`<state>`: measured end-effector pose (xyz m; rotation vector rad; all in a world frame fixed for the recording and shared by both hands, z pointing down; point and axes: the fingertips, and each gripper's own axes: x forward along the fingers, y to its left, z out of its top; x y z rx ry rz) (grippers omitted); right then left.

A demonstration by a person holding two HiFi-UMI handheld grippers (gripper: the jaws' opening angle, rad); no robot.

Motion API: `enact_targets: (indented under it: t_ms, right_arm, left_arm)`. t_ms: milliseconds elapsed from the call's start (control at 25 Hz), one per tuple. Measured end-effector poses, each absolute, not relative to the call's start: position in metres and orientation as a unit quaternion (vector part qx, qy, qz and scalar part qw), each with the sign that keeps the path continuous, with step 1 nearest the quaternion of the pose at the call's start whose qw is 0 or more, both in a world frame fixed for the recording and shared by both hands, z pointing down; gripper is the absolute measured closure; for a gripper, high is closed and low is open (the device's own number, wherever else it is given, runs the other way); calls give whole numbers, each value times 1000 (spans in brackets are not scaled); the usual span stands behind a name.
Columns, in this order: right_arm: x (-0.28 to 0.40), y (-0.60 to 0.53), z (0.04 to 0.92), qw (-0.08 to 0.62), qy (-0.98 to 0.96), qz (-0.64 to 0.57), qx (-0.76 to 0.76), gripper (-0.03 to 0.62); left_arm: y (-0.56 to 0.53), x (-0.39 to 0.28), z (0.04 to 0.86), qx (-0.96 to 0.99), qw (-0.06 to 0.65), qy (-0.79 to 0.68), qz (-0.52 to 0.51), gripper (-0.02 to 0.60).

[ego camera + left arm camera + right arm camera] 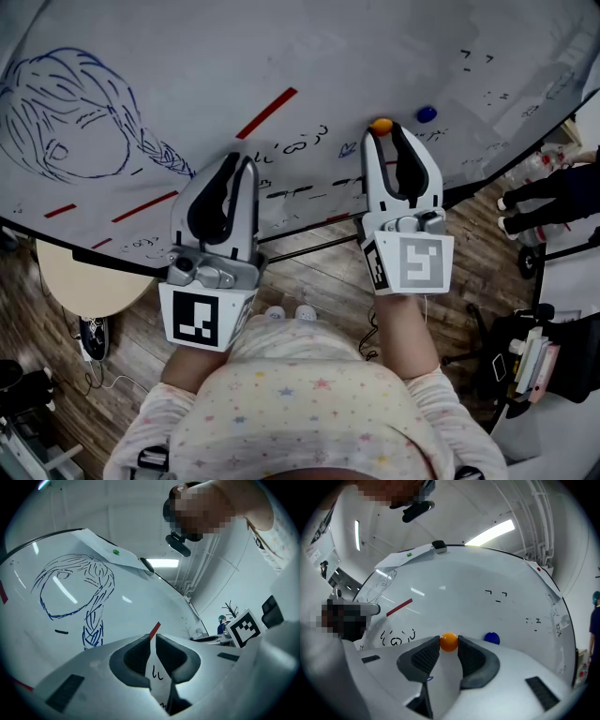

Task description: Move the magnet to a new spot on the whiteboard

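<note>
Blue magnet [427, 114], blue face sketch [70, 117], round table [89, 281]

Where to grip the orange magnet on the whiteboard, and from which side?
Take the orange magnet across its rounded sides, coming at the whiteboard from the front: it is a dome standing off the board. The right gripper pinches it so at its tips.

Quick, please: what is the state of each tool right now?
Left tool: closed, holding nothing.
Right tool: closed on the orange magnet.
</note>
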<state>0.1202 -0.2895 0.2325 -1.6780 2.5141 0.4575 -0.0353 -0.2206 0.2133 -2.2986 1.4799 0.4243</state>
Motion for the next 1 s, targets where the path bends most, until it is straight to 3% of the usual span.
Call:
enact_targets:
  t_ms: [1000]
  right_arm:
    - [115, -294, 236, 43, 829, 148, -537, 470]
  left_arm:
    - [-222, -35, 214, -815, 188, 528, 150, 538]
